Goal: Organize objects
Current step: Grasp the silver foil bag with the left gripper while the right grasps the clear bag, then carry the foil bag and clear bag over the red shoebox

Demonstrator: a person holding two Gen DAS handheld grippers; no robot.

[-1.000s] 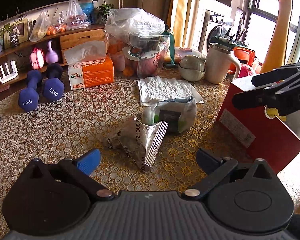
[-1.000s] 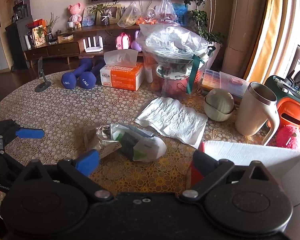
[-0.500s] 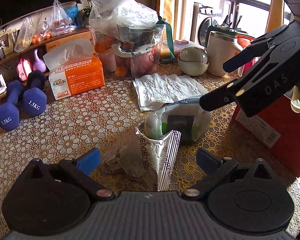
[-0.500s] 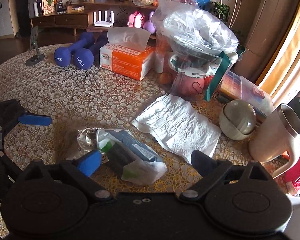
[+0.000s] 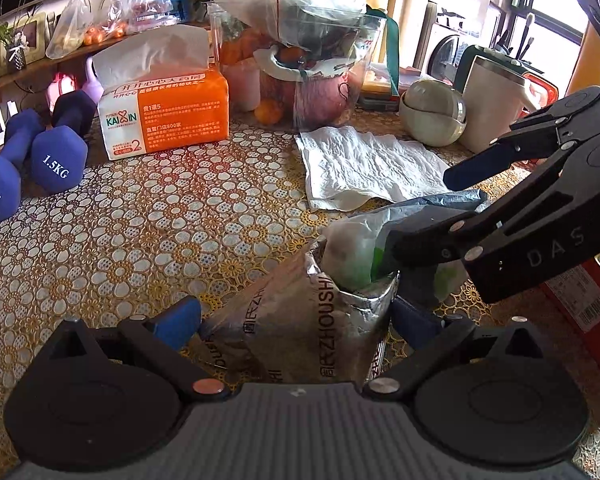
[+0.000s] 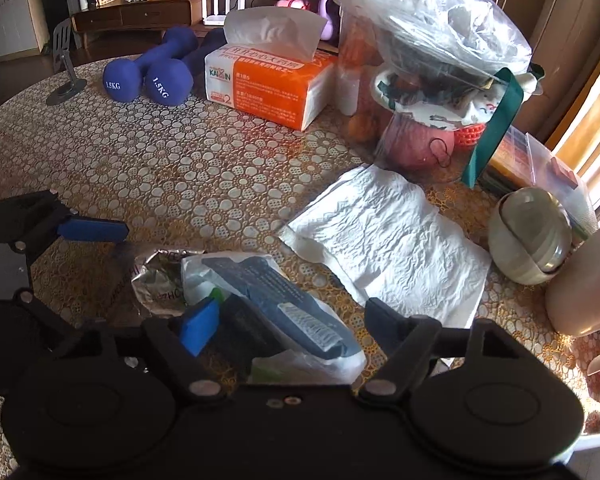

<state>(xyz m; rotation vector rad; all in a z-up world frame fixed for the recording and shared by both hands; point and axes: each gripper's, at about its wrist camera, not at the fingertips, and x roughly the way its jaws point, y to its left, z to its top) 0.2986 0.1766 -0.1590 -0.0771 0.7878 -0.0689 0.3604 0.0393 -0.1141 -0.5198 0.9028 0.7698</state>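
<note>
Both claws have dropped closer to the foil bag [image 5: 300, 320] lying on the counter [image 5: 148, 240]. Nearest, the left claw [image 5: 296, 320] stands apart around the bag's body. Beyond it, the right claw [image 6: 292, 320] has just been closing, jaws apart astride the white pouch [image 6: 300, 312] poking from the bag's mouth. Best to pin the foil first, then draw the pouch straight out.
</note>
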